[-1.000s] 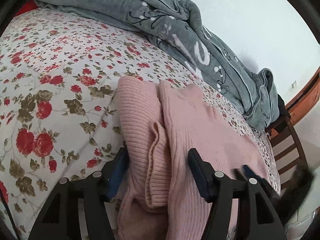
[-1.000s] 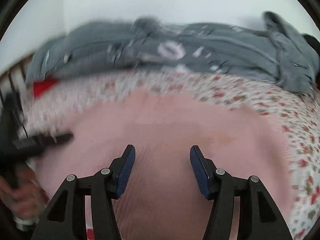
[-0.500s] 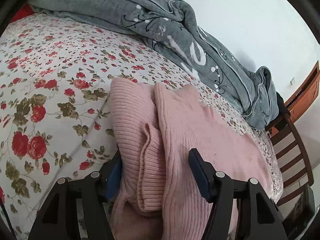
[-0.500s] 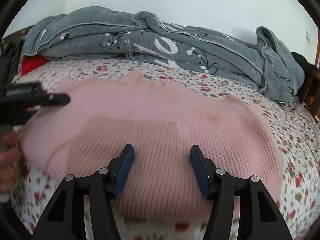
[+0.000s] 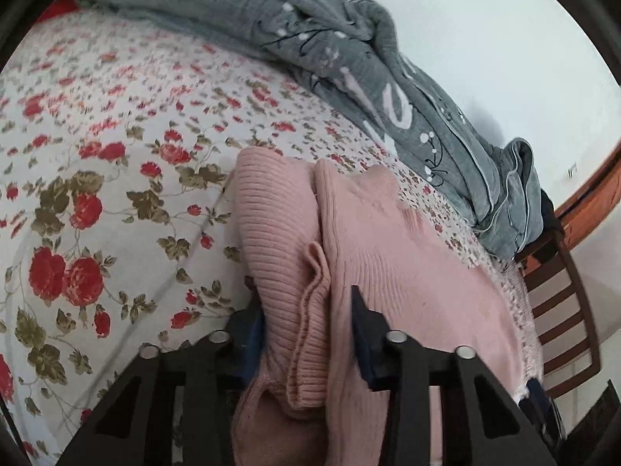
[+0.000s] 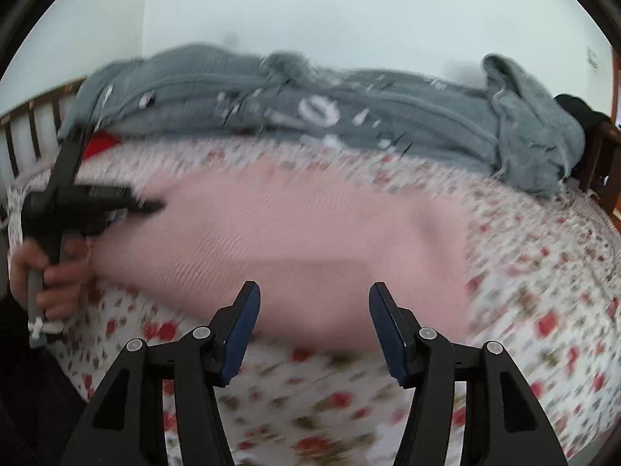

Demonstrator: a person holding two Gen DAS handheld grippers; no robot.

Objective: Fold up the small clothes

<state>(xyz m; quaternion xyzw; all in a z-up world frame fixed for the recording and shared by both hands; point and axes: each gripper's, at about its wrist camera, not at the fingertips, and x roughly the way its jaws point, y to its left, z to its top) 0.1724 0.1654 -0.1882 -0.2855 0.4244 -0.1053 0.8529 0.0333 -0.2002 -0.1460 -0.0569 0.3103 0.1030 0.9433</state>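
Observation:
A pink ribbed sweater [image 5: 407,264] lies on the floral bedsheet [image 5: 116,194], its left side folded over into a thick bunched edge. My left gripper [image 5: 306,299] is closing on that edge; knit fabric fills the gap and both pads press it. In the right wrist view the sweater [image 6: 310,225] spreads wide and blurred, and the left gripper [image 6: 147,206] bites its left end, held by a hand [image 6: 50,268]. My right gripper [image 6: 315,287] hangs open over the sweater's near edge with nothing between its fingers.
A crumpled grey blanket [image 5: 349,39] runs along the far side of the bed against the white wall. A wooden chair [image 5: 559,303] stands at the right end. A slatted headboard [image 6: 23,136] and a red pillow [image 6: 101,143] sit far left.
The left jaws have narrowed onto the sweater's folded edge. The right gripper has pulled back and up from over the sweater, so its near edge and the sheet now show below.

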